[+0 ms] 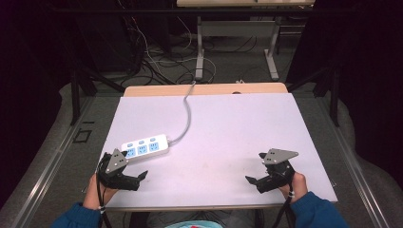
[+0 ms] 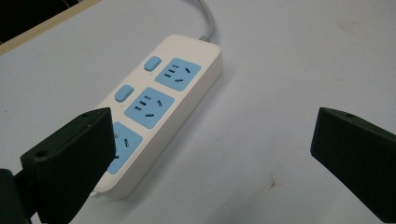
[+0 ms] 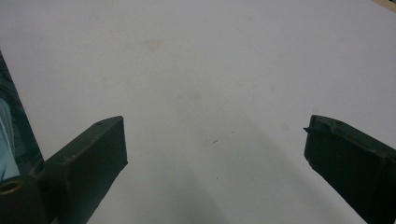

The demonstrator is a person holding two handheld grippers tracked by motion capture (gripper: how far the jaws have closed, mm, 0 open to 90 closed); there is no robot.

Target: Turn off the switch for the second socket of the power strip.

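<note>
Left tongs (image 1: 138,179) gape wide, holding nothing; the cream plastic power strip with blue sockets (image 1: 145,147) lies just beyond at twelve o'clock, stretching toward two. Right tongs (image 1: 254,180), also empty and wide, sit farther away.

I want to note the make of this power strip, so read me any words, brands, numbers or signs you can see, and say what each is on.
There is no readable text.
Power strip: no brand, rating or number on its white top; only three blue socket faces and blue buttons with no marks that can be made out.
Left gripper and right gripper: no lettering visible.
Table: plain, only faint stains.
</note>
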